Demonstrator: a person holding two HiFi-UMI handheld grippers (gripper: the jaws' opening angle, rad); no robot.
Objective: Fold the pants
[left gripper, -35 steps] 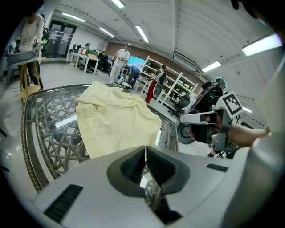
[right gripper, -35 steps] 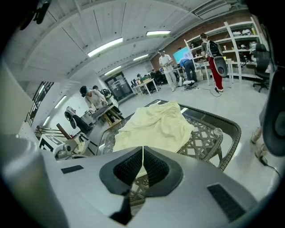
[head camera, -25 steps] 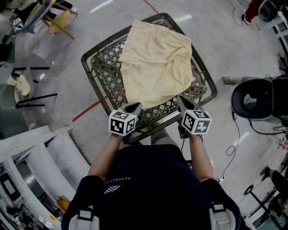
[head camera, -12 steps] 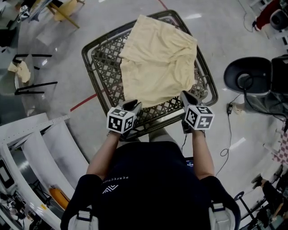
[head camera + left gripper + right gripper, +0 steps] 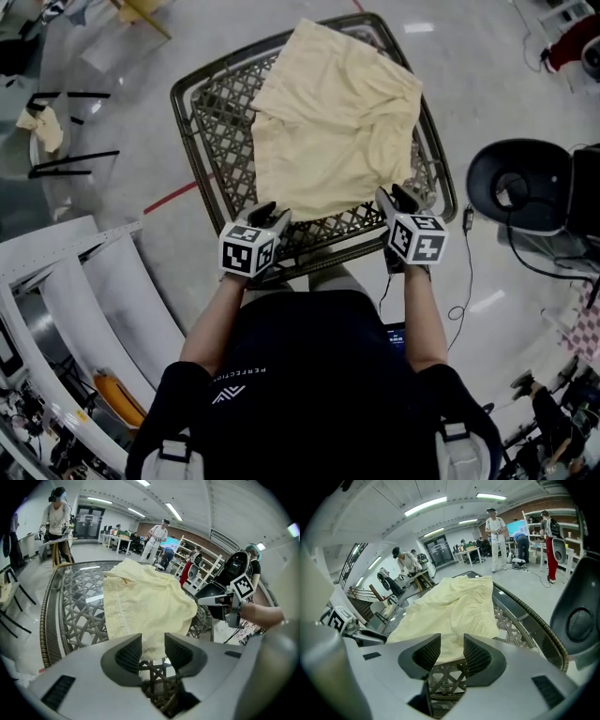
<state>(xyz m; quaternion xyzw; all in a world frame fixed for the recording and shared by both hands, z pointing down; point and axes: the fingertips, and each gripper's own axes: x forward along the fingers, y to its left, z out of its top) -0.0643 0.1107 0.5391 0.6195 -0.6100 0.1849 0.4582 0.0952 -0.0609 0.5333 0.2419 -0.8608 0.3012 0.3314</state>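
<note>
Lying across the lattice table (image 5: 202, 131), the cream pants (image 5: 333, 122) show whole only overhead. The gripper views alone reveal left gripper (image 5: 153, 651) and right gripper (image 5: 451, 651) jaws, just opened, standing apart, the near hem seemingly loose between them.

A big open lab hall: ceiling strip lights (image 5: 426, 506); white shelving (image 5: 202, 559) at two o'clock; people working at far desks (image 5: 112, 538); polished grey floor (image 5: 122, 112) with a taped red line (image 5: 173, 198) at ten o'clock.
</note>
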